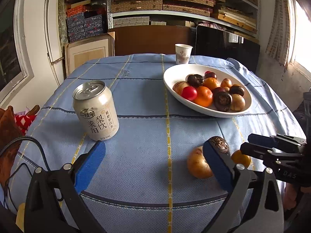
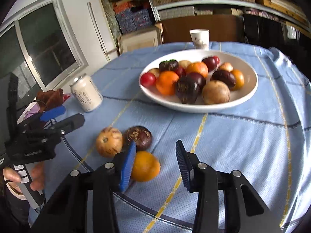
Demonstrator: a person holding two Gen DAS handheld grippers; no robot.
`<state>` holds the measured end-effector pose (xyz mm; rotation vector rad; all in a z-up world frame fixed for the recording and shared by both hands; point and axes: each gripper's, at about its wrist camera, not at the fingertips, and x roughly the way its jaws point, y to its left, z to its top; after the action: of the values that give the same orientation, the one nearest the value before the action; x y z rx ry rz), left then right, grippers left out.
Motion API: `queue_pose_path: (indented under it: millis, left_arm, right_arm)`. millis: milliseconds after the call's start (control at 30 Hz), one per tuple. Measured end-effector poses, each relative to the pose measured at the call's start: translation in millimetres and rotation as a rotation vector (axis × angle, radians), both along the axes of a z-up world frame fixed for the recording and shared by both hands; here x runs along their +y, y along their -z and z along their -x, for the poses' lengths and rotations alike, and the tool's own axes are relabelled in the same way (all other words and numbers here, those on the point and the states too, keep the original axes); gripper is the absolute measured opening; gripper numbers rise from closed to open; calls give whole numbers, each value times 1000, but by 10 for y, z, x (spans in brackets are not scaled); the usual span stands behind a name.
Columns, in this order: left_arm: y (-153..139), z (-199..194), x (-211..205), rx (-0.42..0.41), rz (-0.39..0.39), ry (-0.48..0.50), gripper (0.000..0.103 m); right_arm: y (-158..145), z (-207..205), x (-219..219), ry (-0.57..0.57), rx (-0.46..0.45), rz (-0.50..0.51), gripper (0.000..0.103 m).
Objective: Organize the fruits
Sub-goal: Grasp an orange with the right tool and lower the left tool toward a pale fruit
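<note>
your left gripper [image 1: 153, 163] hangs low over the blue cloth-covered round table [image 1: 140, 101] with its blue-padded jaws spread wide and nothing between them. its right-hand pad hides the near side of the dark brown wrinkled fruit [image 1: 220, 144] and part of the tan round fruit [image 1: 197, 165], so from the left wrist you see only pieces of each. the small orange citrus fruit [image 1: 241, 158] sits behind that pad too, half covered by the black frame of your right gripper [image 1: 250, 145] coming in from the edge.

from the right wrist the 3 loose fruits read better: tan round fruit [image 2: 108, 141], dark brown wrinkled fruit [image 2: 139, 136] and small orange citrus fruit [image 2: 145, 167] lie clustered and touching near the table's front edge. your right gripper [image 2: 154, 165] has its jaws open at a medium gap, empty; the left-hand pad overlaps the citrus's edge, and whether it touches it cannot be told. the citrus is outside the gap, beside it.

the white oval ceramic bowl [image 1: 171, 77] stands well apart toward the far side, piled with orange, red, dark and tan fruits; those at the back are partly hidden, and the right wrist view is blurred there. the white drink can with chinese lettering [image 1: 95, 110] stands upright at the left, and a white paper cup [image 1: 183, 54] stands just behind the bowl. your left gripper's [image 2: 52, 112] body shows at the right wrist view's edge, its far finger mostly hidden.
</note>
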<state>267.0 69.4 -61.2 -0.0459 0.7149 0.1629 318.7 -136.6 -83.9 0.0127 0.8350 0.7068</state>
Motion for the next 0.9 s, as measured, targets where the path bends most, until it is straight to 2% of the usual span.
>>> queue_pose_path:
  millis: [233,567,733,800,900]
  left_arm:
    - [8,3,9,9,16,5,98]
    - [36,-12,13,26,27,5,98]
    - [38,-14,12,23,31,6,98]
    - [42,-16,20,25,34,3,98]
    - [56,-27,23,35,51,5,98]
  right_arm:
    - [4,62,92,-55,0,13,43]
    - [137,-5,123,-73,93,8,42]
    - [118,-1,110,-69,95,-3,40]
    - [50,-11,35,-37,80,-37,40]
    - [-134,48,-79,42,-50,-26,40]
